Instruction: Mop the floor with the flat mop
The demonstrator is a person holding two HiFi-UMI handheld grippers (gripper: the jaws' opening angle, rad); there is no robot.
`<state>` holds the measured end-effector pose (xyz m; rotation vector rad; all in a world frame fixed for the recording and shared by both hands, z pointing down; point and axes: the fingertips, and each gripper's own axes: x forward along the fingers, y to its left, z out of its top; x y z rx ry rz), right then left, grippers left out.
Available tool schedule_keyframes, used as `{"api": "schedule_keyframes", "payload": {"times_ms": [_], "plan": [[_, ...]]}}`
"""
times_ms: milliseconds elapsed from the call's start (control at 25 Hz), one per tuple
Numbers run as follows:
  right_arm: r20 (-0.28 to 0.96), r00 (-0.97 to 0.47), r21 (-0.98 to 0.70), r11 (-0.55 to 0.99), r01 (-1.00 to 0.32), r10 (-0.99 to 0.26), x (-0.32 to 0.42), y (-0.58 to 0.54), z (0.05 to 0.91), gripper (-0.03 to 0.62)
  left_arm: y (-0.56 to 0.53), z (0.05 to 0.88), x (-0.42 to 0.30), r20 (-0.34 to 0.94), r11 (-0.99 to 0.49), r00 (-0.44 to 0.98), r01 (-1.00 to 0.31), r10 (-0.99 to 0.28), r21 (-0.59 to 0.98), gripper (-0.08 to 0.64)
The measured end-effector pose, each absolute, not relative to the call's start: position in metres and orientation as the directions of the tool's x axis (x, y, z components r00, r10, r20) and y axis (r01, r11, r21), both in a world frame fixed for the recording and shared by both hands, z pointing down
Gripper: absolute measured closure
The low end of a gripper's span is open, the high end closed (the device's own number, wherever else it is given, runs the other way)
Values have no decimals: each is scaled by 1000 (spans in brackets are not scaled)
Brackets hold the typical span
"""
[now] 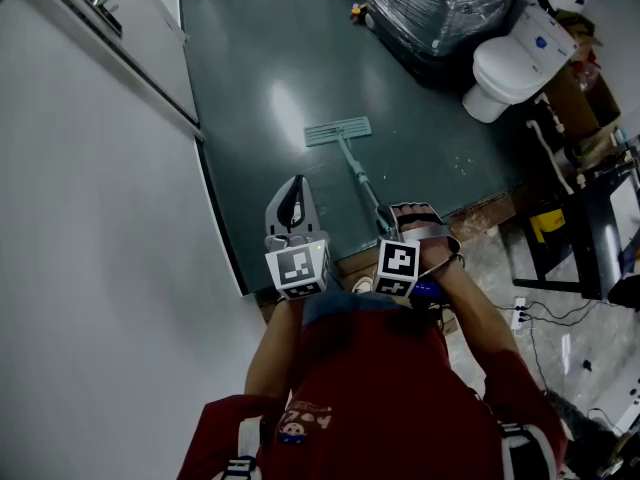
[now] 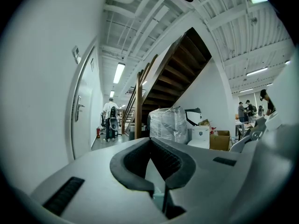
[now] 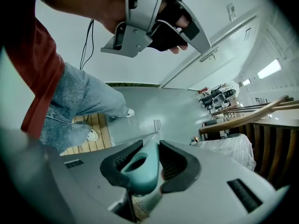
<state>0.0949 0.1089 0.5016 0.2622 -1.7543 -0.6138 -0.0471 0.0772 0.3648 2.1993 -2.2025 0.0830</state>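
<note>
Hard to judge from the head view how the right gripper [image 1: 400, 218] closes, with a hand [image 1: 432, 243] and a marker cube [image 1: 398, 267] in the way. Plain in the right gripper view, though: clamped on the rounded teal plastic end of the mop handle [image 3: 140, 169], with ribbed dark rubber pads [image 3: 175, 160] pressing it from both sides. Beyond that, a thin pale pole slanting forward and down to the mop head [image 1: 338, 130], a flat pale-teal rectangle lying on the glossy dark green floor [image 1: 270, 78], well ahead of the feet.

Left gripper [image 1: 296, 185] just beside the right one and clear of the handle, a smooth grey shell tapering to a point. In its own view, seemingly shut tip to tip on nothing.

Cut off at the top edge: a pallet load [image 1: 440, 3] in crinkled clear film, near a rounded, glazed white toilet [image 1: 515, 63]. Also cropped, top left: a door [image 1: 130, 38] in the matte white wall [image 1: 90, 268].

Legs hidden in the head view under a red shirt [image 1: 380, 398]. In the right gripper view, blue jeans [image 3: 79, 101] and 1 white shoe [image 3: 91, 135] on wooden slats [image 3: 105, 125].
</note>
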Motion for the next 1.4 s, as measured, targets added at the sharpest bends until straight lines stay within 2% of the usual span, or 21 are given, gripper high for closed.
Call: {"api": "schedule_keyframes", "payload": {"times_ms": [920,1400], "plan": [[823,-239,548,831,96,-515,53,60,520,471,46,389,-84,92,1,3,-999,-996,43,545],[826,-232,544,834,92,-514,29,11,524,471,6,396,-107,107,24,-21,-999,-994,25,545]]}}
